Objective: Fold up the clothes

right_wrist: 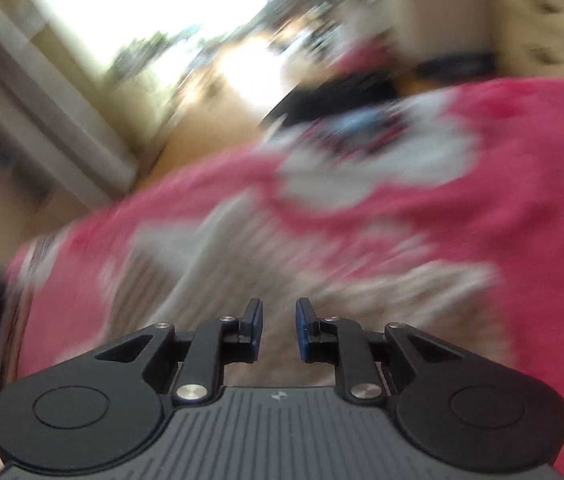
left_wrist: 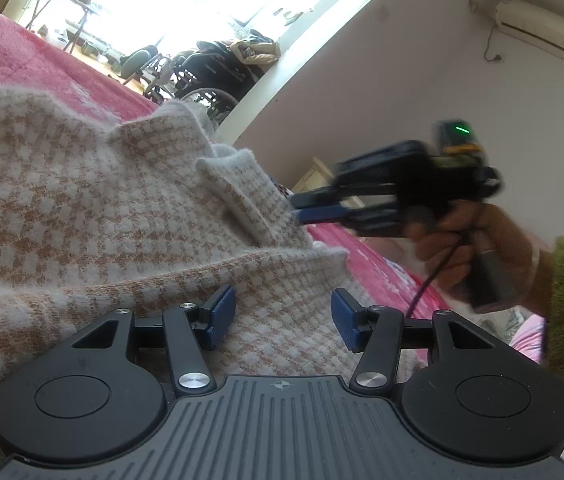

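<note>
**Sweater partly folded, more folds to come**

Spread on the pink blanket (left_wrist: 10, 52): a fuzzy tan-and-white checked sweater (left_wrist: 82, 208), with one flap already laid over the body and a cuffed sleeve end (left_wrist: 242, 188) lying on top near the far edge. Still rumpled and thick in the middle; not yet a tidy stack, so judged roughly midway.

Left gripper (left_wrist: 282, 322) low over the near hem, jaws about half apart, knit beneath and between them but no pinch evident. Right gripper (left_wrist: 302, 208) off the sleeve end, just beside it, carried by a hand (left_wrist: 454, 248) in a green cuff. From its own blurred view, jaws narrow with a clear gap, nothing between.

Left to do, probably: smoothing, another fold across, squaring the edges.
</note>
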Motion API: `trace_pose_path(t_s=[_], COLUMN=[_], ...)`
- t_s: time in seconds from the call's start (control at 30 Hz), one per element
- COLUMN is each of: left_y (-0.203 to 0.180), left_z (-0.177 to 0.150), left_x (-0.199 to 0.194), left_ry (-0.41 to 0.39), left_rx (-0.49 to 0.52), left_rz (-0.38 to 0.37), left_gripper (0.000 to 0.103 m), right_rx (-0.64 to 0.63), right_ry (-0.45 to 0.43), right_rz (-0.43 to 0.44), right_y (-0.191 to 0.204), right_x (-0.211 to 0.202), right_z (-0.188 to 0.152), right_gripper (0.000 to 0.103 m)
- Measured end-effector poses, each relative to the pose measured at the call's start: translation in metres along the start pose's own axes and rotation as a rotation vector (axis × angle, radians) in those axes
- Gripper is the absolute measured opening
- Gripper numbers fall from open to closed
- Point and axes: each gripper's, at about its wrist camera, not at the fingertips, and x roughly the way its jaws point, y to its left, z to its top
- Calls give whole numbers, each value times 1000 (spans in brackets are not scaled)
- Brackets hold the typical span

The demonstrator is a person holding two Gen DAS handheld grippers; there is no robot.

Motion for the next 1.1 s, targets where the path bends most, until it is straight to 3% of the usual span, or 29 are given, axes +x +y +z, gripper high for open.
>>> trace_pose_path(t_s=[0.07,0.17,0.27,0.33,0.4,0.6,0.67,0.73,0.83,0.93,1.03,1.1], left_y=[0,1,2,2,2,2,2,2,2,4,3,3], left_z=[0,0,0,0,0,0,0,0,0,0,0,1], left_x=[0,-1,0,0,1,0,0,1,1,1,2,3], left_ry=[-1,-4,-4,-3,-2,-1,-1,0,3,4,6,10], left_rx=[-1,-6,-7,-6,-5,-5,-4,-5,-4,-16,-12,-9], left_rz=[0,-3,-3,-2,0,2,3,2,4,0,5,10], left_gripper=[54,53,54,54,54,54,54,54,54,53,54,54], right_rx=[-39,29,93,128,181,112,57,22,42,167,62,-5], right_ry=[34,1,-87,-210,-269,-101,-39,31,-37,-105,-205,-177], right_rz=[-64,-66,-25,-40,-41,-149,-186,-298,-307,-286,-250,-224], right_y=[12,8,-6,-19,-39,-75,-76,-85,-96,-93,-65,-51], right_x=[35,54,28,-10,-49,-106,-100,-74,-62,-89,-123,-117], right_z=[0,6,11,12,9,-42,-67,-95,-122,-123,-144,-161], right_gripper=[17,14,13,17,17,19,18,17,21,22,22,22])
